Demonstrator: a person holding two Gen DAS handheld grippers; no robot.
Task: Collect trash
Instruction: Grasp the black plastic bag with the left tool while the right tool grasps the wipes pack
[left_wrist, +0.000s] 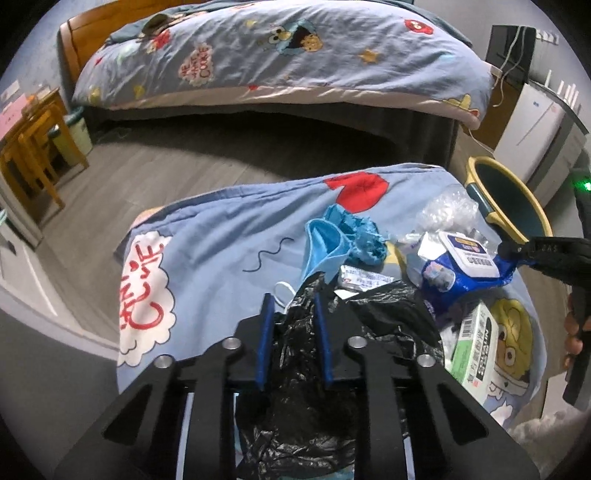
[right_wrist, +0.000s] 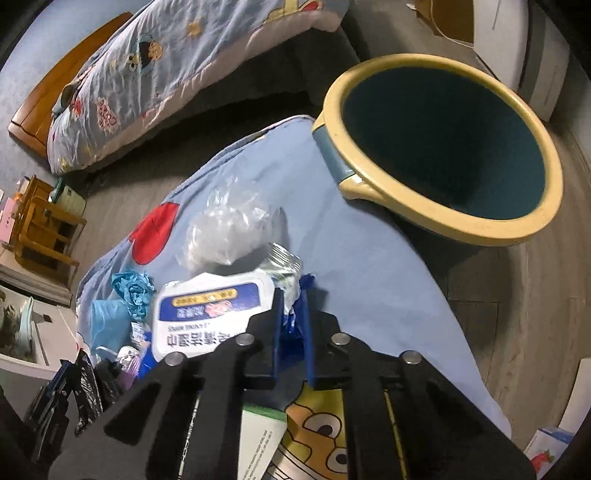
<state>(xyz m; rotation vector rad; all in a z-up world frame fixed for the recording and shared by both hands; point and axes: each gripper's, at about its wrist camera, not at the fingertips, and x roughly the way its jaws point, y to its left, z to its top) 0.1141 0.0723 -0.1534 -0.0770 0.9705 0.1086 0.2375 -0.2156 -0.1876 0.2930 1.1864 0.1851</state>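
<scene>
Trash is piled on a blue cartoon sheet (left_wrist: 221, 229). The left gripper (left_wrist: 295, 299) is clamped on a black bag (left_wrist: 295, 332), and the right gripper (right_wrist: 291, 299) pinches the blue end of a wipes pack (right_wrist: 207, 314). The bin (right_wrist: 443, 147) sits just beside the sheet, with the bed (left_wrist: 277, 55) behind.

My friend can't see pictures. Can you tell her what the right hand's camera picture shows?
The right tongs are shut on the blue edge of a wet-wipes pack lying on a blue cartoon sheet. Around it sit a crumpled clear plastic bag and blue scraps. An empty yellow-rimmed bin stands just beyond, by a bed.
</scene>
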